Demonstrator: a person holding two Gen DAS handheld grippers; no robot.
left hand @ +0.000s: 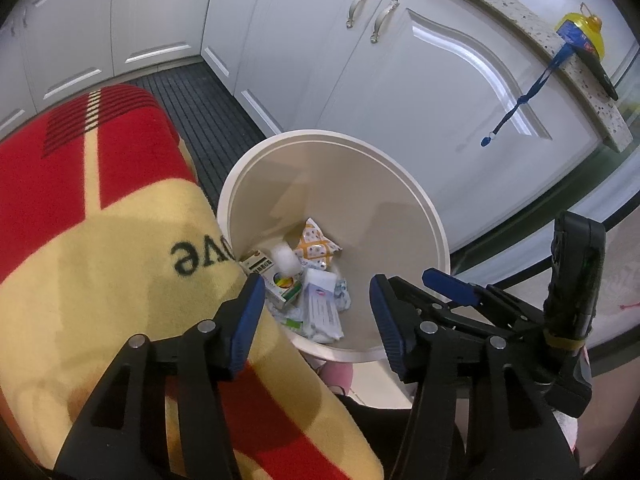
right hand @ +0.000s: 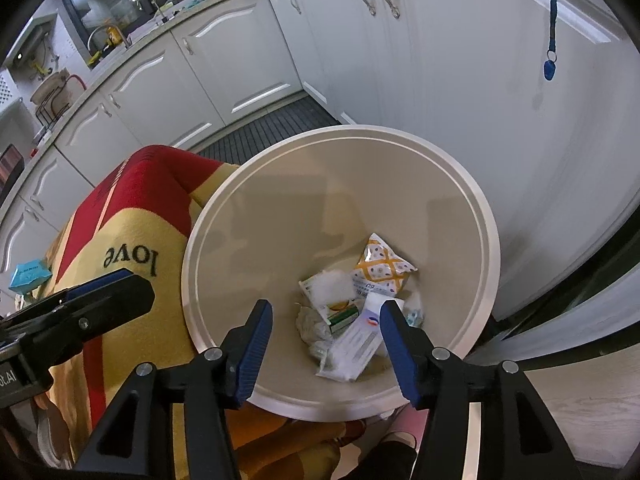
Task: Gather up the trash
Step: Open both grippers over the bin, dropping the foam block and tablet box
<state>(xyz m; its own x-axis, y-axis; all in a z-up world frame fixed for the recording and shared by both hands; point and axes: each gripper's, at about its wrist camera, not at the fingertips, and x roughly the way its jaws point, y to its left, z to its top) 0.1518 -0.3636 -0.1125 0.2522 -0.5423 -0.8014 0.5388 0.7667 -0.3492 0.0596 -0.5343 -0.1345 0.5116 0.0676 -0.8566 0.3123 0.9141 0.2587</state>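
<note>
The trash (right hand: 352, 312) lies heaped at the bottom of the round cream bin (right hand: 224, 240), down below and ahead of both claws. The right gripper (right hand: 326, 350) hangs over the near rim with its jaws spread wide and nothing between them; the left gripper (left hand: 316, 320) hovers beside it, just as wide apart and just as empty, its left finger over the blanket's edge.

In the heap there is a crumpled orange-and-white patterned wrapper (right hand: 380, 268), a fluffy white wad (right hand: 332, 286), a small carton with green print (right hand: 340, 316), a flat white packet with printed lines (right hand: 356, 344) and some balled-up tissue (right hand: 310, 326). They overlap one another, touching, all toward the side of the bin nearest the cabinets.

A red and yellow blanket (left hand: 100, 240) with "love" on it presses against the bin's left side. White cabinet doors (left hand: 440, 92) stand close behind, and a blue lanyard (left hand: 516, 100) dangles from the speckled countertop (left hand: 520, 12).
</note>
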